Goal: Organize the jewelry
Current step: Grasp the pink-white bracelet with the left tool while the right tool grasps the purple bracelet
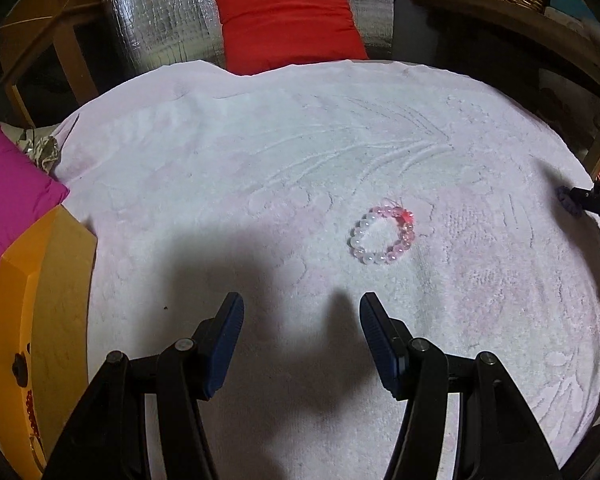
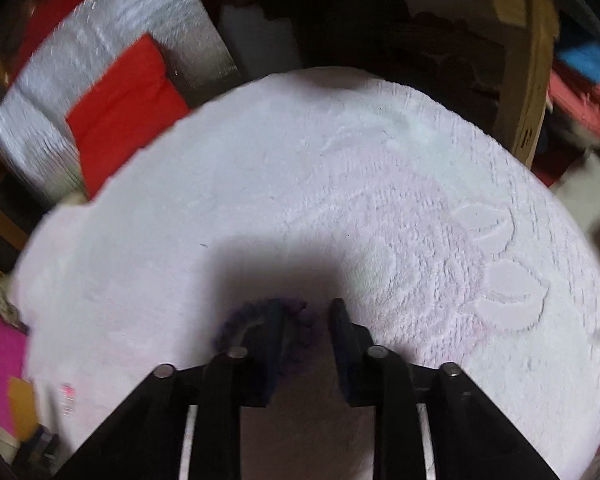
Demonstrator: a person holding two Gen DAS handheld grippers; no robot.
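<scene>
The white towel (image 1: 300, 152) served as the landmark, spread over the work surface. A pink-and-clear bead bracelet (image 1: 382, 235) lay flat on the towel, a little right of its middle, just beyond the left gripper (image 1: 302, 308) tips and apart from them. The left gripper hovered over the towel's near part with jaws spread wide and nothing between them; its shadow fell on the towel.

The right gripper (image 2: 306, 312) was at the towel's right edge as seen from the left wrist view. Its jaws stood narrow, with a small gap showing. A purple fuzzy item (image 2: 260, 324), maybe a scrunchie or beaded band, lay on the towel around its left finger, part of it between the fingers. The right wrist view was blurred, so a firm pinch could not be told.

An orange box (image 1: 40, 320) sat off the towel's left edge with a magenta cushion (image 1: 8, 184) beside it. A red cushion (image 1: 288, 20) lay beyond the towel's far edge, against silver foil matting (image 1: 160, 20).
</scene>
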